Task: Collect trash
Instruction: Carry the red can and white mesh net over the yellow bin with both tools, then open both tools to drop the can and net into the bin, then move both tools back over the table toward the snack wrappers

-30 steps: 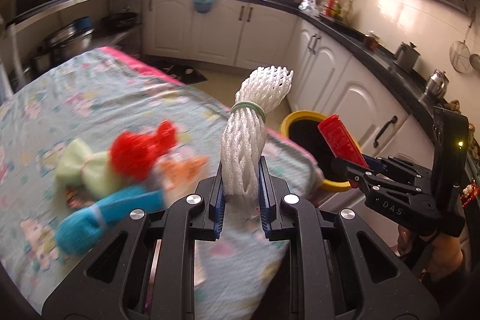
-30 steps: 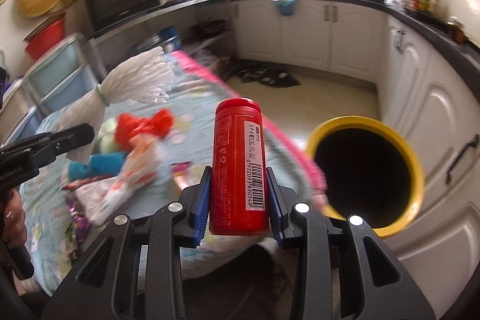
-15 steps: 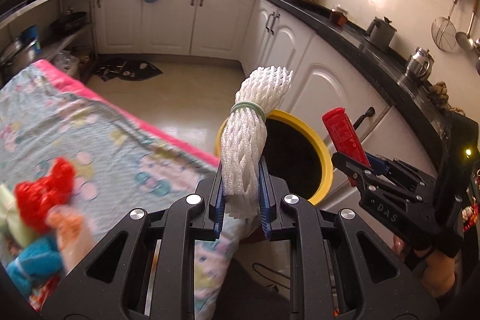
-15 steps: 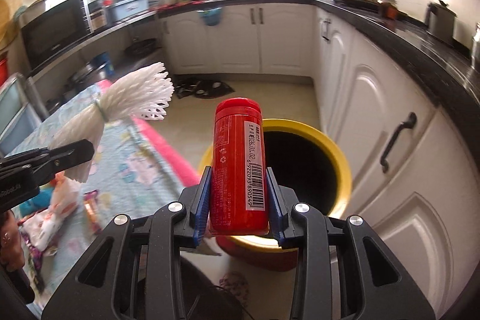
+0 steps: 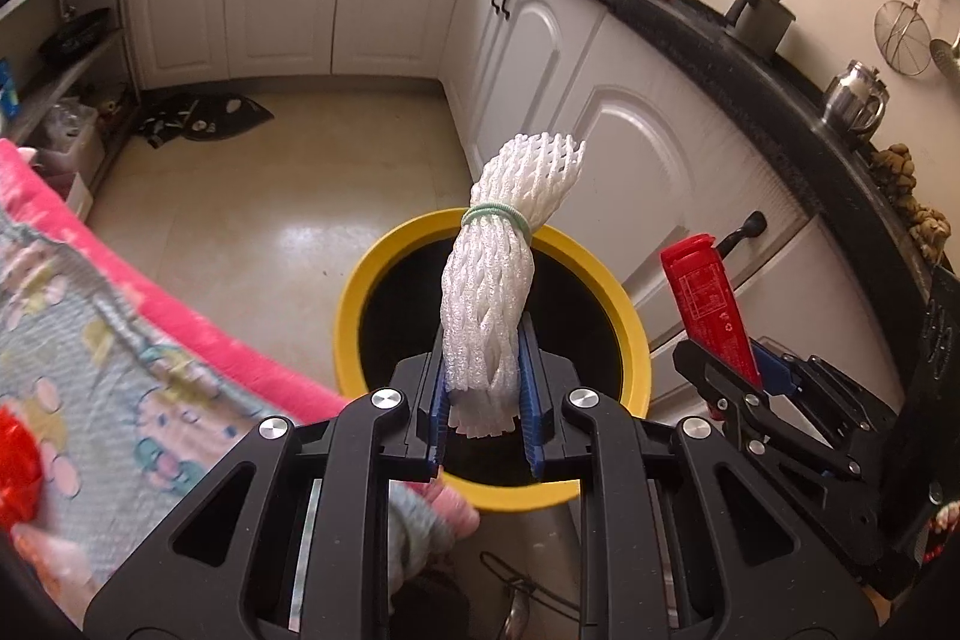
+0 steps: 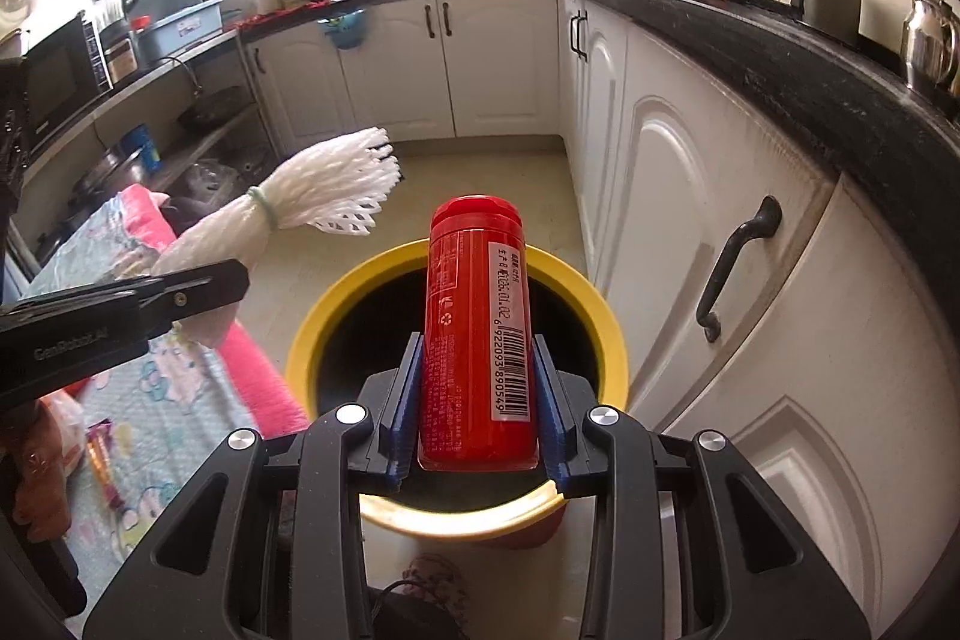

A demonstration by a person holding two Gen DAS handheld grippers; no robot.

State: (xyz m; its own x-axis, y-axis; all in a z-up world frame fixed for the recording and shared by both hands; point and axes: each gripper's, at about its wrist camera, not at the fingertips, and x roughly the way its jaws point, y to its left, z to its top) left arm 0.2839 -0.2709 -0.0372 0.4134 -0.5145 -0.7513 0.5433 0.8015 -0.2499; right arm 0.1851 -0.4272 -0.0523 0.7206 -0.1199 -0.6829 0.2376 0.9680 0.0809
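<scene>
My left gripper [image 5: 483, 388] is shut on a white foam fruit net [image 5: 492, 280] bundled with a green rubber band; it hangs over the mouth of the yellow-rimmed trash bin [image 5: 360, 304]. My right gripper [image 6: 477, 400] is shut on a red can [image 6: 477, 334] with a barcode label, held upright above the same trash bin [image 6: 306, 340]. The red can [image 5: 708, 304] and right gripper [image 5: 744, 382] show at the right of the left wrist view. The foam net [image 6: 312, 208] and left gripper [image 6: 180, 298] show at the left of the right wrist view.
A table with a pink-edged patterned cloth [image 5: 120, 328] lies to the left of the bin, with more trash [image 6: 96, 454] on it. White kitchen cabinets [image 6: 690, 220] under a black counter stand close on the right. Tan floor [image 5: 270, 196] stretches beyond the bin.
Both grippers have swung from over the table to above the yellow bin, carrying the foam net and the red can. The bin now sits directly below each gripper.
</scene>
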